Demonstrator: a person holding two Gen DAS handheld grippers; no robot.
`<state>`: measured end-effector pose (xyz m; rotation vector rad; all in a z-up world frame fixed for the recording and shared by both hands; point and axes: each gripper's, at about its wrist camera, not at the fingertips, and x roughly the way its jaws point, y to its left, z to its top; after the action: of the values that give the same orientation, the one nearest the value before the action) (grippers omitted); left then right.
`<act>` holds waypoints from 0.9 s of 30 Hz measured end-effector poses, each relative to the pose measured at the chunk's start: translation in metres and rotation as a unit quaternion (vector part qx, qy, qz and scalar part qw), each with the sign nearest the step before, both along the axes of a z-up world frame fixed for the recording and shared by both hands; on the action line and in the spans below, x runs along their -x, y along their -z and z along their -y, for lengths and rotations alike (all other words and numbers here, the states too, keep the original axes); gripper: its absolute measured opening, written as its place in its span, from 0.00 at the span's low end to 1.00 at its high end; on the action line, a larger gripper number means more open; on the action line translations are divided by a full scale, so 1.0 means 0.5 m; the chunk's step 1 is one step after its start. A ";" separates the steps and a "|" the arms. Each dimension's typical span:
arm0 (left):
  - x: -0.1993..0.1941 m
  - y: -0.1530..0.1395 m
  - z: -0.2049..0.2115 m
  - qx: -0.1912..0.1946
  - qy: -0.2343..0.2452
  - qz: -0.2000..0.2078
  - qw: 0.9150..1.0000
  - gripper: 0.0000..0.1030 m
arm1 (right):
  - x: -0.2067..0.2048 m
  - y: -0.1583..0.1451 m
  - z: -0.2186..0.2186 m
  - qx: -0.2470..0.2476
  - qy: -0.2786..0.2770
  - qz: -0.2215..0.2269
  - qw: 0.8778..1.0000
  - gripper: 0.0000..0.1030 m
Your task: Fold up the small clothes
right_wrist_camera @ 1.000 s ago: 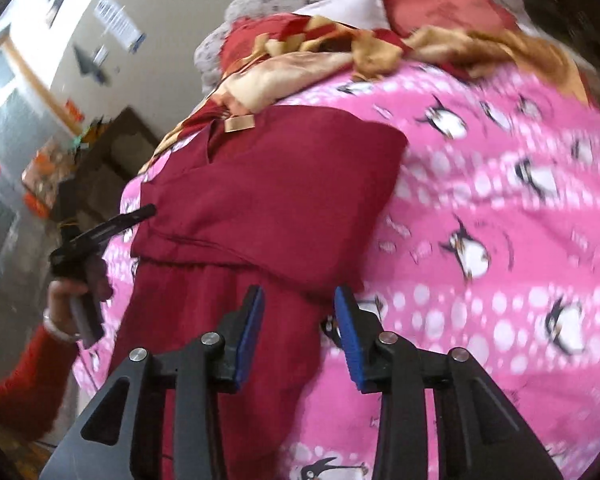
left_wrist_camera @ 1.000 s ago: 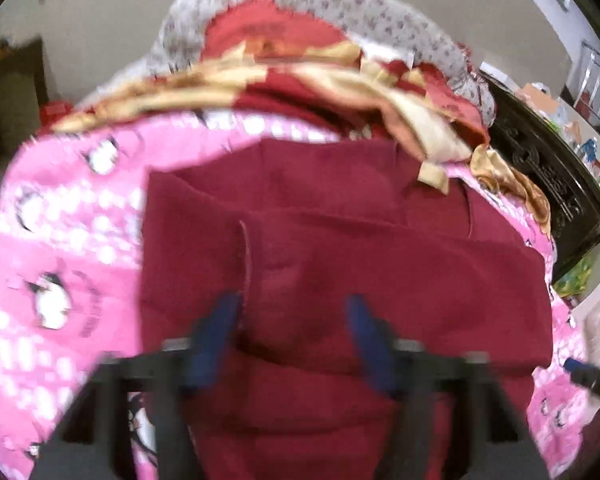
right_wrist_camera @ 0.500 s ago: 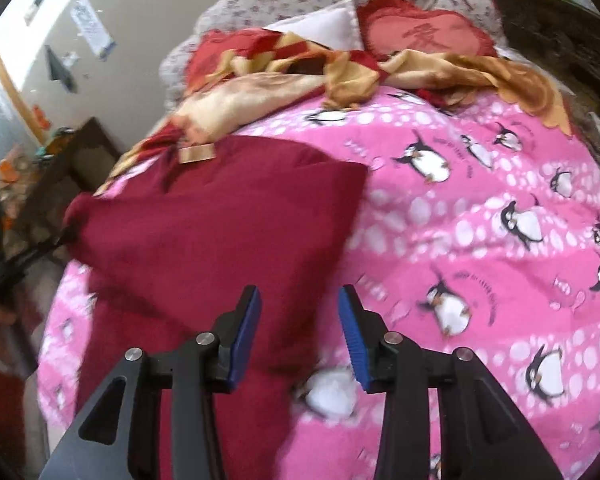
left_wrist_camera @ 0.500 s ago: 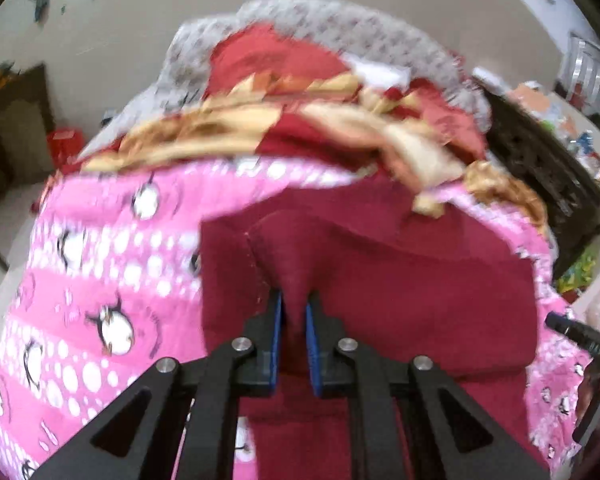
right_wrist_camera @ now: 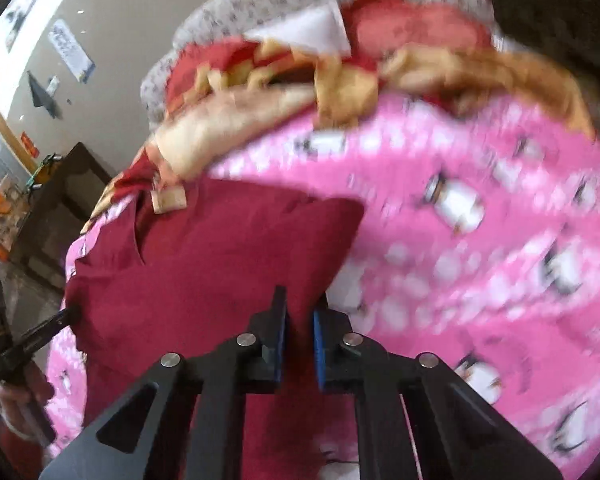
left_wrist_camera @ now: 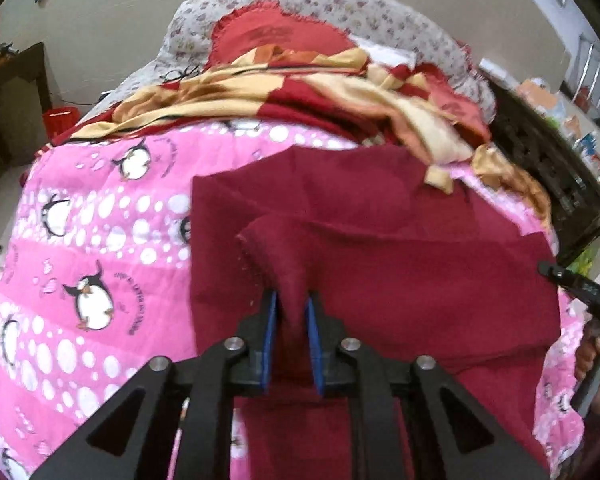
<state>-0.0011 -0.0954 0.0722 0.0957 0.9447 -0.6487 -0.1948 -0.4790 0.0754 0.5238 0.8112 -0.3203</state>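
Note:
A dark red garment (left_wrist_camera: 420,272) lies spread on a pink penguin blanket (left_wrist_camera: 80,240). My left gripper (left_wrist_camera: 292,304) pinches a raised fold near the garment's left edge. Its jaws are opening slightly, but the cloth still fills the gap between the blue pads. In the right wrist view, my right gripper (right_wrist_camera: 300,308) is closing on the garment (right_wrist_camera: 220,260) at its lower right edge, with cloth between the pads. The other gripper shows at the side of each view, the right gripper (left_wrist_camera: 572,280) in a hand and the left gripper (right_wrist_camera: 40,332) at the garment's far corner.
A crumpled red and gold blanket (left_wrist_camera: 300,92) lies just beyond the garment, with floral pillows (left_wrist_camera: 380,12) behind it. A dark cabinet (left_wrist_camera: 548,172) stands at the bed's right side and a dark table (left_wrist_camera: 12,92) at its left. The pink blanket (right_wrist_camera: 480,240) stretches wide on the right.
My left gripper closed on a fold of the garment and raised it a little. My right gripper slid across to the garment's right edge and closed on the cloth.

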 end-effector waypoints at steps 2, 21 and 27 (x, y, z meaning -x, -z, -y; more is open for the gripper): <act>-0.003 0.011 0.016 -0.005 0.000 -0.006 1.000 0.38 | -0.009 0.027 0.029 -0.017 0.020 -0.022 0.999 0.34; -0.012 0.080 0.037 -0.084 -0.030 0.015 0.996 0.55 | 0.059 0.066 -0.062 0.013 -0.049 -0.075 0.996 0.25; 0.005 0.050 0.022 -0.077 -0.039 0.041 0.995 0.57 | 0.088 0.008 -0.072 0.016 -0.050 -0.040 0.998 0.37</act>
<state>-0.0036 -0.1063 0.0471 0.2204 0.9144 -0.4955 -0.2390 -0.4429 0.0716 0.4423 0.9049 -0.2630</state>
